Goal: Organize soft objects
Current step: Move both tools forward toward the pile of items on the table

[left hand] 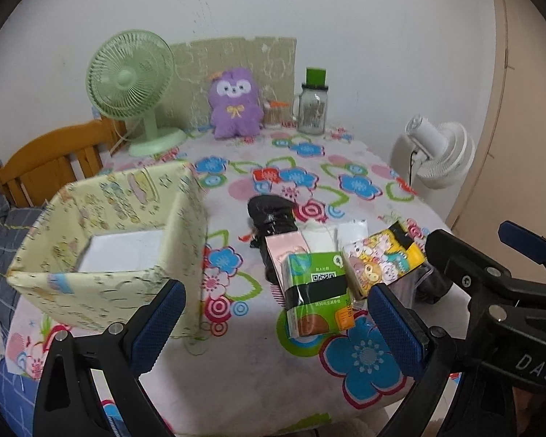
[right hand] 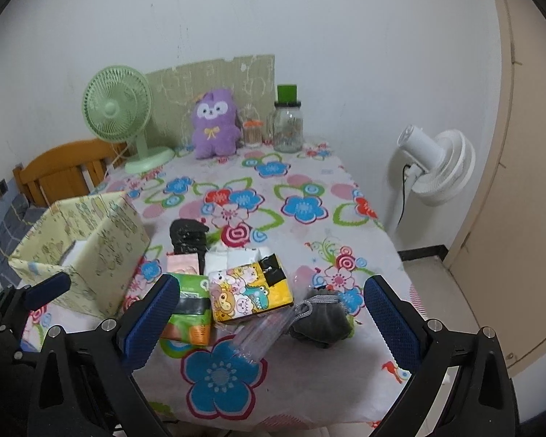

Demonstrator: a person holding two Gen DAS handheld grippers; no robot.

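A pale yellow fabric box [left hand: 109, 240] [right hand: 102, 255] stands open-topped at the table's left. Beside it lies a heap of soft packs: a green tissue pack [left hand: 315, 291] [right hand: 191, 309], a yellow cartoon pack [left hand: 378, 258] [right hand: 247, 291], a pink pack [left hand: 285, 245], white packs [left hand: 320, 235] and a black bundle [left hand: 273, 215] [right hand: 187, 236]. A grey drawstring pouch [right hand: 322, 320] and a clear plastic bag [right hand: 262, 335] lie at the heap's right. My left gripper [left hand: 276, 327] hovers open in front of the green pack. My right gripper [right hand: 273, 326] is open, near the clear bag, holding nothing.
On the flowered tablecloth [left hand: 236, 364], along the back wall, stand a green desk fan [left hand: 131, 87], a purple plush toy [left hand: 234, 103], a small jar [left hand: 273, 113] and a glass jar with a green lid [left hand: 313, 105]. A white floor fan [right hand: 433, 167] is right, a wooden chair [left hand: 51, 164] left.
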